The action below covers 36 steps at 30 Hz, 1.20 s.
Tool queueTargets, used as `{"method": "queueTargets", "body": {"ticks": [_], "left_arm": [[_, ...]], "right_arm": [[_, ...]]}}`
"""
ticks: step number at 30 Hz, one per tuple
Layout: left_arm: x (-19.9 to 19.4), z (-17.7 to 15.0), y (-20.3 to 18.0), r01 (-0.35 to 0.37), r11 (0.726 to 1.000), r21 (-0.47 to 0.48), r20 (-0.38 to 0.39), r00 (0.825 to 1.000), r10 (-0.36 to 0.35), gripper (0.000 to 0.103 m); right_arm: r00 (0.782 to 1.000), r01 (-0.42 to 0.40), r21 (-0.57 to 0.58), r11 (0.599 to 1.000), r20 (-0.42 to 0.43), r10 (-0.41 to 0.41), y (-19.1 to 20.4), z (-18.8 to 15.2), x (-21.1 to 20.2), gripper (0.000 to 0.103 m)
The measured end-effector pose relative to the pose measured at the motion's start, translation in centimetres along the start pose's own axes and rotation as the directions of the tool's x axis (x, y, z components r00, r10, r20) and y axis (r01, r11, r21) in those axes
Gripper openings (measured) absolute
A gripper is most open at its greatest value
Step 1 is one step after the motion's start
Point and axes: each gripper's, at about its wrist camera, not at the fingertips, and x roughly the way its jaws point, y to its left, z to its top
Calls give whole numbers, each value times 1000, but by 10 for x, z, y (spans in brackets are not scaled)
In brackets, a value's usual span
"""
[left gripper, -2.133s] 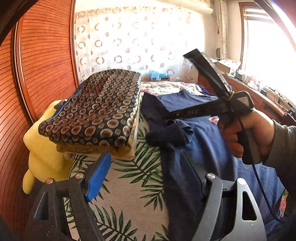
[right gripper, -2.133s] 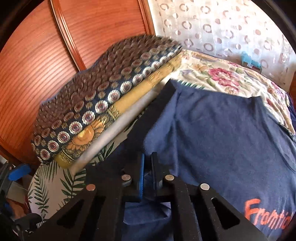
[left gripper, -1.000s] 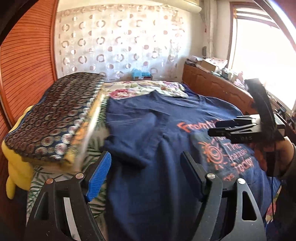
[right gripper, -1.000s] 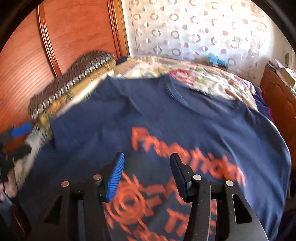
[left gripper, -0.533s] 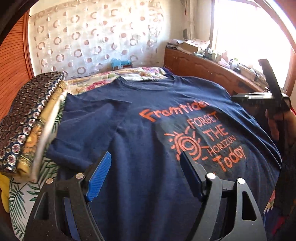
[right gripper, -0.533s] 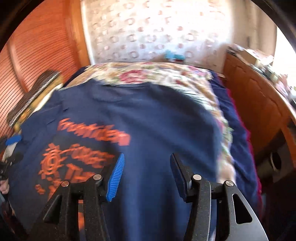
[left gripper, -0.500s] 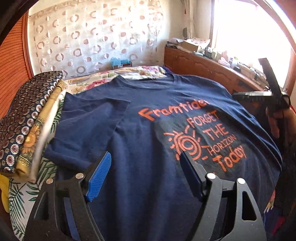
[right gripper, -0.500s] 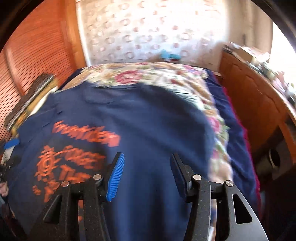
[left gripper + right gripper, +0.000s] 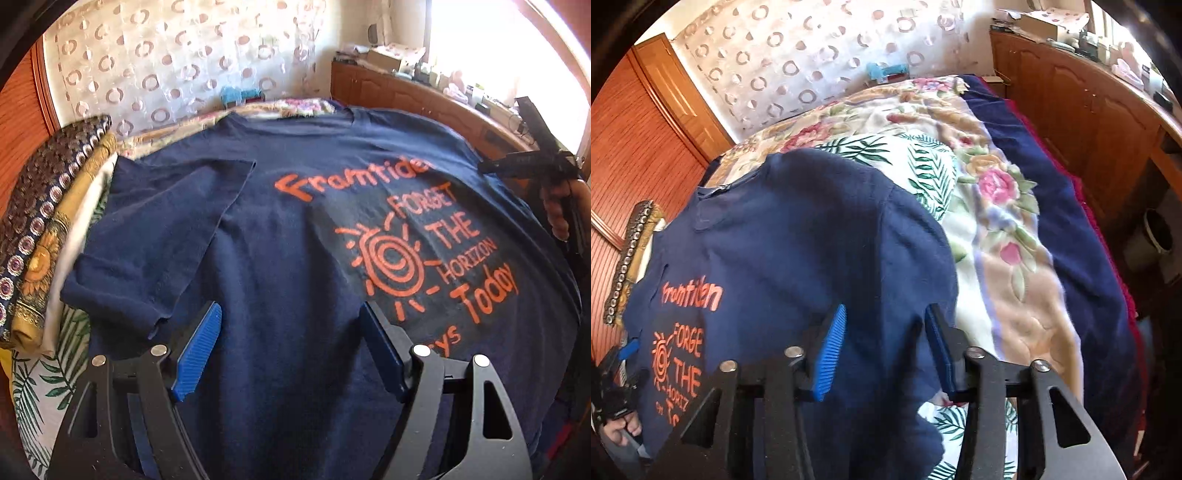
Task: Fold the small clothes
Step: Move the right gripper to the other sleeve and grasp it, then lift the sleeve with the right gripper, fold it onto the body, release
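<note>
a wide bed (image 9: pixel 1015 280) fills the room, spread with a cream blanket of pink roses and a white sheet with green palm fronds, a dark blue cover running down its far side. laid flat across it, print side up, is a large navy blue cotton t-shirt (image 9: pixel 295 206) with orange lettering and an orange sun drawn in rings; one short sleeve (image 9: pixel 159 240) is folded inward over the chest, while the other sleeve (image 9: pixel 916 243) lies out flat toward the floral blanket. beside the folded sleeve, against the reddish slatted wardrobe door (image 9: pixel 631 155), sits a stack of folded cloths (image 9: pixel 40 229), the top one dark blue with rows of round medallions, a mustard one under it. a low brown wooden cabinet (image 9: pixel 1082 122) runs along the window side.

the left gripper (image 9: pixel 291 347), black with a blue ribbed pad, hangs over the shirt's lower front with its jaws spread wide and nothing between them. the right gripper (image 9: pixel 884 350), held in a hand (image 9: pixel 557 210), sits over the outstretched sleeve; its jaws have just been closing and stand partly apart, above the fabric, pinching nothing.
</note>
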Motion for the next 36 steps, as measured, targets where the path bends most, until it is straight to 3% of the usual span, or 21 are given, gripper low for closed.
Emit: {"method": "queueTargets", "body": {"ticks": [5, 7, 15, 22, 26, 30, 32, 36], "left_arm": [[0, -1, -1, -11, 1000, -1, 7, 1000, 11, 78], [0, -1, -1, -13, 1000, -1, 8, 1000, 13, 78], [0, -1, -1, -12, 1000, -2, 8, 1000, 12, 78], [0, -1, -1, -13, 1000, -2, 8, 1000, 13, 78], [0, -1, -1, -13, 1000, -2, 9, 1000, 13, 78], [0, -1, -1, -13, 1000, -2, 9, 1000, 13, 78], [0, -1, -1, -13, 1000, -2, 9, 1000, 13, 78], [0, -2, -1, -13, 1000, -3, 9, 1000, 13, 78]], "right_arm": [[997, 80, -63, 995, 16, -79, -8, 8, -10, 11], [996, 90, -79, 993, 31, -88, -6, 7, -10, 7], [975, 202, -160, 966, 126, -183, 29, 1, -21, 6], [959, 235, -179, 956, 206, -197, 45, -5, -37, 6], [934, 273, -222, 936, 295, -202, 70, -10, -54, 6], [926, 262, -279, 924, 343, -158, 99, -18, -63, 6], [941, 186, -330, 926, 332, -71, 116, -27, -64, 6], [978, 36, -394, 918, 201, 47, 143, -50, -39, 6]]}}
